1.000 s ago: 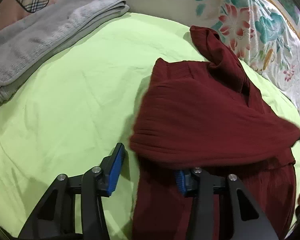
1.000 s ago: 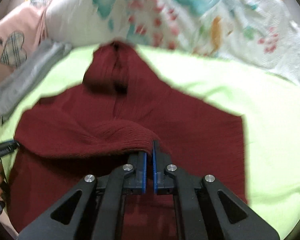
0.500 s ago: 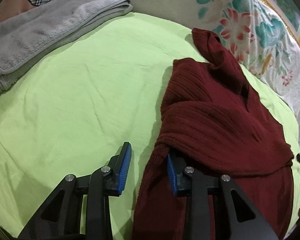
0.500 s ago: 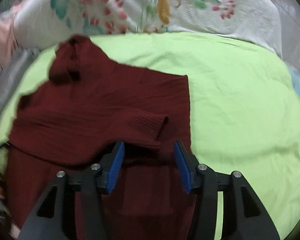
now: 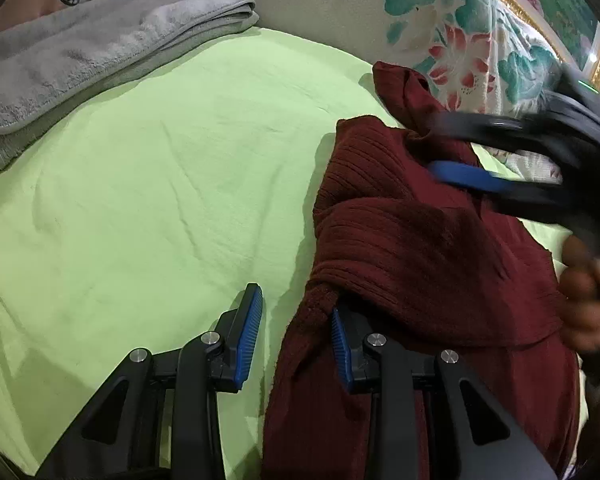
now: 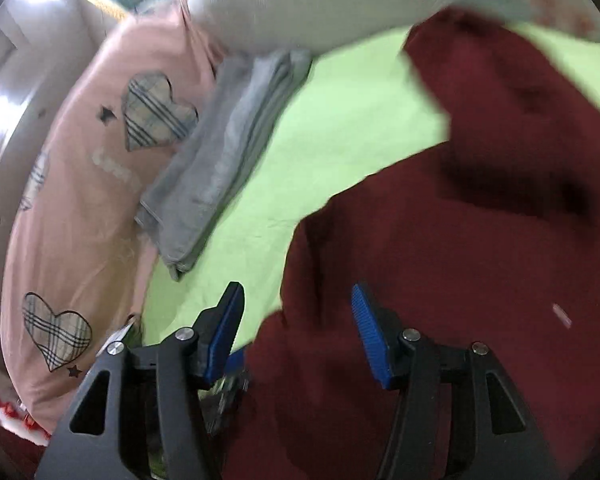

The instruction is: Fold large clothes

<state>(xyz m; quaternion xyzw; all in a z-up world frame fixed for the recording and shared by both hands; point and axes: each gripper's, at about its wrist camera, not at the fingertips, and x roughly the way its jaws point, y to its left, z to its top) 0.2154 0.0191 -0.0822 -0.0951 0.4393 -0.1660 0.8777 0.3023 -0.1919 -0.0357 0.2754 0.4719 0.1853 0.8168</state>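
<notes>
The maroon ribbed sweater [image 5: 420,248] now lies in a narrower heap than half a second ago, its left side folded in and a sleeve draped across the body as a thick band. It sits on the right half of the lime-green bedsheet [image 5: 160,184], collar end toward the far floral pillow [image 5: 460,40], hem running near and out of sight under the tools.

The left gripper [image 5: 296,336] has barely shifted: its 2 blue pads stand well apart with nothing between them, the right one just touching the sweater's left edge, the left one over bare sheet.

The right gripper [image 6: 298,328] has swung away from where it released the sleeve cuff and now points left, blurred by motion; its jaws gape wide, holding nothing, straddling the sweater's edge. In the left view it shows as a dark smear above the sweater's far right.

A folded grey towel [image 5: 100,52] rests at the far left, against a pink pillow with plaid hearts [image 6: 80,208].
</notes>
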